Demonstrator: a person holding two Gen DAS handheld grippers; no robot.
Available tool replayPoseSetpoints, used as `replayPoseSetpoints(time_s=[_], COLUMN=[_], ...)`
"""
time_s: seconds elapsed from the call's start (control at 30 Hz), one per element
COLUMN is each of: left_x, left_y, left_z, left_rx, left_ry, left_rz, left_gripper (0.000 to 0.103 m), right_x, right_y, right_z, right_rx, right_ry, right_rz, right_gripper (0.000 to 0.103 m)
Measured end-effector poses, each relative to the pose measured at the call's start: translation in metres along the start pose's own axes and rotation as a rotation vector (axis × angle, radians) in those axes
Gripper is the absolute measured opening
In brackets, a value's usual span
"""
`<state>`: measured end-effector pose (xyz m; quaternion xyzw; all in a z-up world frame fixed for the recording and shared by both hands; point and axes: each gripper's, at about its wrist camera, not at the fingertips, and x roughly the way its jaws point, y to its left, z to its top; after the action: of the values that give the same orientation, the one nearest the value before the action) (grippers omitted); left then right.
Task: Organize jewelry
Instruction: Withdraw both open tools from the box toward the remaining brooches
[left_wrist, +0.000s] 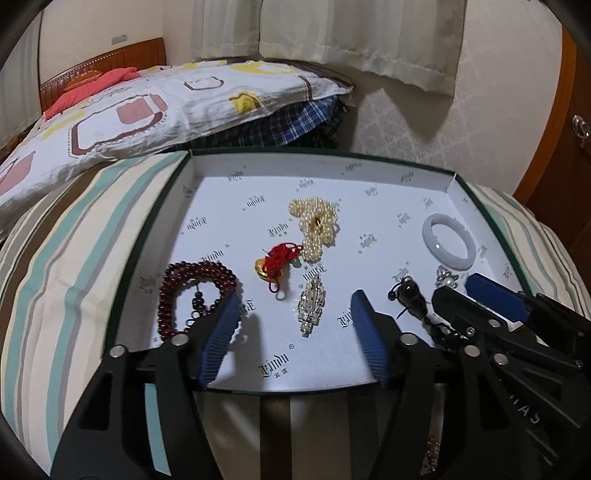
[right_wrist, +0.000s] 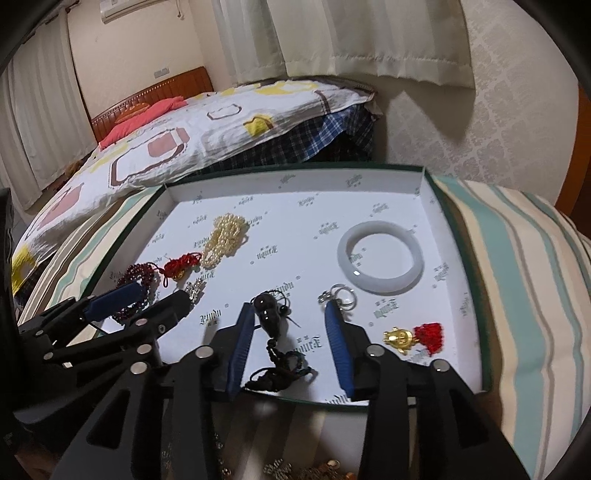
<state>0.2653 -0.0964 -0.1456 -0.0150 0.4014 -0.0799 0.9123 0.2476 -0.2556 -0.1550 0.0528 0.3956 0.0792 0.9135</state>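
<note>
Jewelry lies in the white tray (right_wrist: 436, 206): a black bead charm (right_wrist: 267, 314) rests loose between the right gripper's (right_wrist: 291, 314) spread fingers, and the left gripper's (left_wrist: 293, 301) spread fingers hold nothing.

Tray (right_wrist: 424, 184) ctr bare betw pearls (right_wrist: 225, 236) & bangle (right_wrist: 380, 258).

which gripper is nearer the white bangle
Right. The right gripper sits just short of the white bangle; the left gripper is farther off, over by the dark red beads.
</note>
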Motion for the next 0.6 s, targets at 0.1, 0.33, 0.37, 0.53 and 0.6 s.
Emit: replayPoseSetpoints(time_s=[0.1,0.33,0.37,0.53,0.6], left_x=[-0.011,-0.036,-0.039,-0.052,-0.056], left_y=[0.000,-0.002,-0.002,0.000,0.000], left_z=[0.000,-0.008,-0.009,-0.022,-0.028], left_rx=[-0.003,-0.004,-0.007,-0.016,-0.012], left_ry=[-0.018,-0.051,-0.052,-0.046,-0.043], left_rz=[0.000,0.016,0.017,0.022,0.029], left_gripper=[0.066,0.069,0.069,0.069,0.069], right_x=[-0.013,-0.043,-0.046,-0.050,-0.049], right_y=[-0.003,-0.011,-0.012,-0.013,-0.014], right_z=[0.000,-0.011,-0.015,-0.035,-0.042], right_rx=[0.006,0.020,0.020,0.016,0.017], right_ry=[-0.025,-0.064,-0.061,-0.023,-0.005], right_rz=[-0.011,-0.037,-0.039,-0.050,-0.050], right_gripper=[0.045,0.045,0.045,0.045,0.045])
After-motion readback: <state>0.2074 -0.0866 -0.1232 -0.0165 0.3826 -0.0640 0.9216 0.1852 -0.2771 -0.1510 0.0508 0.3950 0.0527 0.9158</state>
